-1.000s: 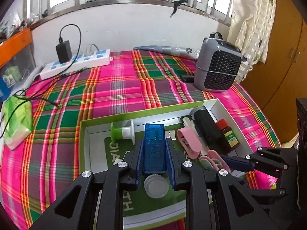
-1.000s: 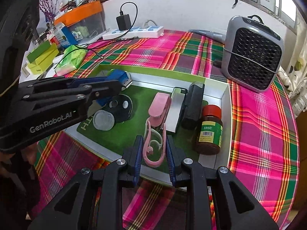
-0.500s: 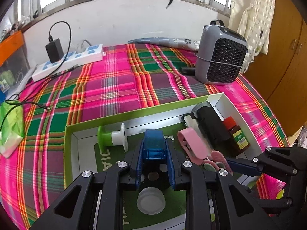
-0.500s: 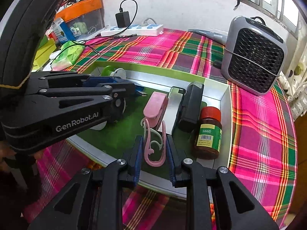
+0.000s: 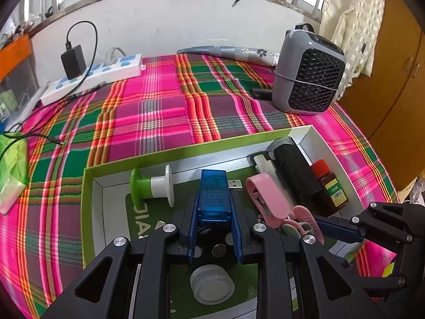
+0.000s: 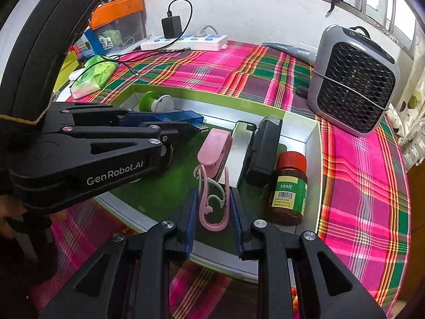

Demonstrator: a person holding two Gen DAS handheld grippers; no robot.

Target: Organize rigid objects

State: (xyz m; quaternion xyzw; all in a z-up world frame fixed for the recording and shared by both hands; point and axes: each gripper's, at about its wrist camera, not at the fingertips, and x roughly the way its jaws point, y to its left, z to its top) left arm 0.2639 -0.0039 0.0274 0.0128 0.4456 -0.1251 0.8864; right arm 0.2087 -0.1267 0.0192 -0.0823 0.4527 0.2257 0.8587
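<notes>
Rigid objects, boxed lot: we hold two over the green-edged tray (image 5: 186,156). Item one, blue USB tester (image 5: 214,199), clamped flat-sided in our left gripper (image 5: 214,235), plug end forward, above the tray's green floor near the green-and-white spool (image 5: 152,187). We judge it light, stiff, smooth-shelled; the broad flanks suit the pads. Item two, pink curled clip (image 6: 213,199), pinched across its loop by our right gripper (image 6: 213,222), beside the brown pill bottle (image 6: 289,188). We judge it thin, springy, likely to twist; grip near the closed bend.
</notes>
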